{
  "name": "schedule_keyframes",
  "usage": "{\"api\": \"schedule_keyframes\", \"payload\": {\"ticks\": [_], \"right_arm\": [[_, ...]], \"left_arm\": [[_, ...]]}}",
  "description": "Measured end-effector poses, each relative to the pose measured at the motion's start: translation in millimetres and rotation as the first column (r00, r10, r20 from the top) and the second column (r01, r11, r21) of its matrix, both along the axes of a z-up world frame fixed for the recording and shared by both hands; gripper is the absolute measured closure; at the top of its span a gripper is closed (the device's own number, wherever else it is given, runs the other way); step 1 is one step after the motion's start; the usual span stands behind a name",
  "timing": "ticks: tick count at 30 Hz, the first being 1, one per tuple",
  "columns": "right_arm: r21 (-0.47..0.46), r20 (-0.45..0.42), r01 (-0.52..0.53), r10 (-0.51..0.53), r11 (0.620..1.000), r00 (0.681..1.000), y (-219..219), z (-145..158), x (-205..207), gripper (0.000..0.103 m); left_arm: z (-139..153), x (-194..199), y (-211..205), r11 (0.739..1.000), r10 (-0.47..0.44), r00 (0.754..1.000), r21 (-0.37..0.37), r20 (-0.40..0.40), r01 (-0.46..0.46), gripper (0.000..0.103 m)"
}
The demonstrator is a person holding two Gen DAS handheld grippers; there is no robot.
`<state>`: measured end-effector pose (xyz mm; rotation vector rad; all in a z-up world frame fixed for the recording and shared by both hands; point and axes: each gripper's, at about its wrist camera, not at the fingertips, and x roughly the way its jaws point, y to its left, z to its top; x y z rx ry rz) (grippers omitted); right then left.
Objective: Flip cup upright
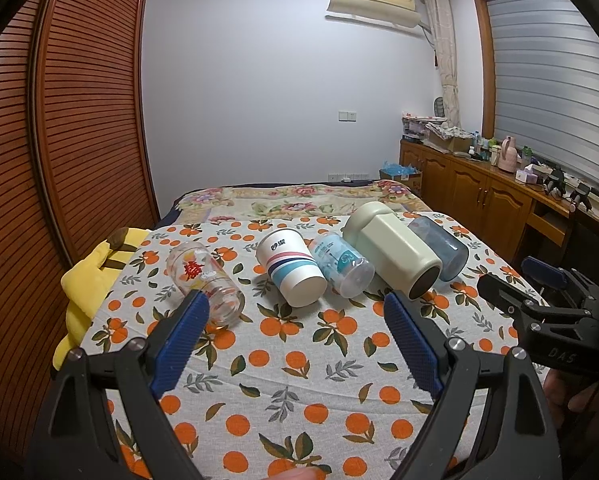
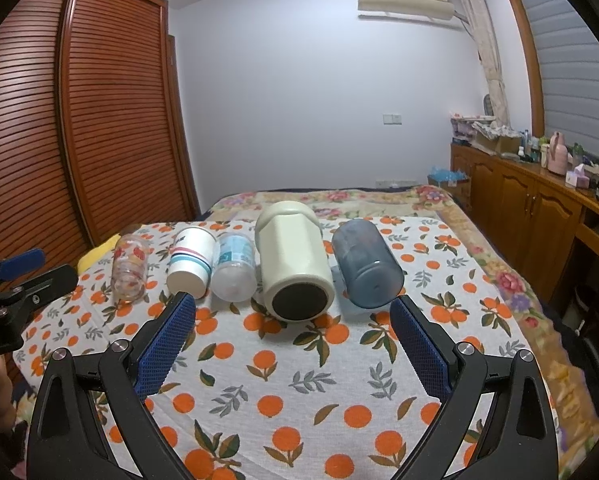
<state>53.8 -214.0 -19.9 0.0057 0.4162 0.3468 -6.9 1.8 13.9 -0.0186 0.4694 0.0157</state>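
Several cups lie on their sides in a row on the orange-print cloth (image 1: 299, 360). From the left they are a clear glass with red print (image 1: 205, 278), a white paper cup with stripes (image 1: 291, 268), a clear plastic cup with blue print (image 1: 341, 264), a cream mug (image 1: 395, 252) and a blue tumbler (image 1: 443, 252). In the right wrist view the cream mug (image 2: 295, 256) and blue tumbler (image 2: 365, 266) lie just ahead. My left gripper (image 1: 297, 308) is open and empty, short of the paper cup. My right gripper (image 2: 293, 312) is open and empty, just before the mug's base.
A yellow plush (image 1: 87, 280) lies at the cloth's left edge. A wooden wardrobe (image 1: 59, 120) stands to the left. A cluttered wooden sideboard (image 1: 499, 184) runs along the right wall. The floral bedspread (image 1: 299, 200) extends behind the cups.
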Motion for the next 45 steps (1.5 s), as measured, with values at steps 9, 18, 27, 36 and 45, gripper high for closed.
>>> {"api": "schedule_keyframes", "payload": {"ticks": [9, 18, 27, 36, 45], "right_arm": [[0.001, -0.002, 0.003, -0.003, 1.000, 1.000, 0, -2, -1, 0.004], [0.002, -0.006, 0.005, -0.005, 1.000, 1.000, -2, -4, -1, 0.004], [0.002, -0.007, 0.005, -0.005, 1.000, 1.000, -2, -4, 0, 0.004], [0.001, -0.014, 0.003, -0.003, 1.000, 1.000, -1, -7, 0, 0.004], [-0.010, -0.047, -0.022, 0.022, 1.000, 0.999, 3, -9, 9, 0.004]], "left_arm": [[2, -1, -1, 1.000, 0.000, 1.000, 0.001, -0.002, 0.000, 0.013], [-4, 1, -1, 1.000, 0.000, 1.000, 0.002, -0.012, 0.000, 0.013], [-7, 2, -1, 1.000, 0.001, 1.000, 0.003, -0.014, -0.001, 0.013], [-9, 1, -1, 1.000, 0.001, 1.000, 0.003, -0.015, -0.001, 0.013], [-16, 8, 2, 1.000, -0.007, 0.999, 0.006, -0.049, 0.007, 0.013]]}}
